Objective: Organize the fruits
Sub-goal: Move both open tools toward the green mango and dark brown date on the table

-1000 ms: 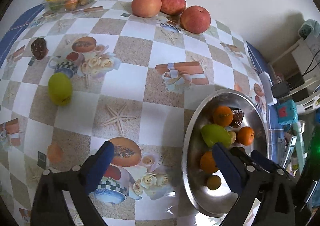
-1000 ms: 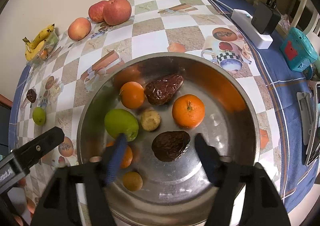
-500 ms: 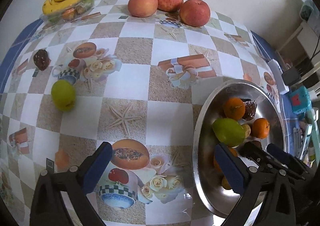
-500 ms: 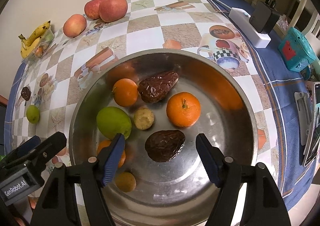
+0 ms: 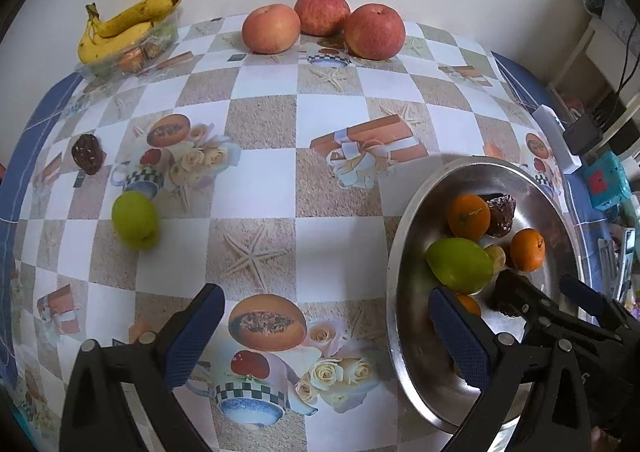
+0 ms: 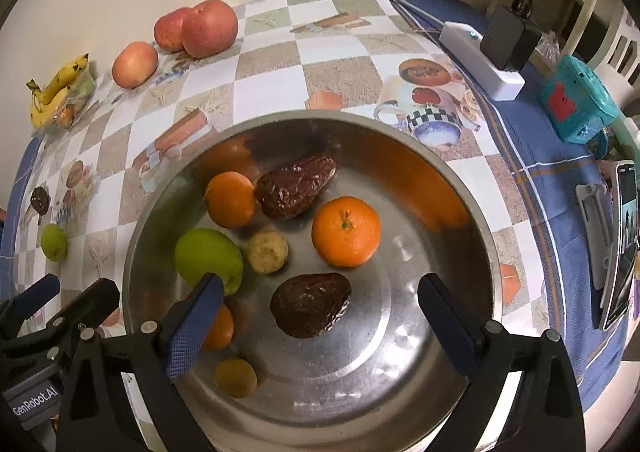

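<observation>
The right gripper (image 6: 316, 292) hangs over the bowl (image 6: 476, 236); its jaws have just been opening and now stand wide, with a dark wrinkled fruit (image 6: 310, 304) lying between them, untouched. The left gripper (image 5: 320, 326), also wide open and empty, is beside the bowl. Left of the bowl, well apart, lies a green fruit (image 5: 134, 219). It looks firm, smooth and light; I would grip it across its middle, gently, because it may roll.
</observation>
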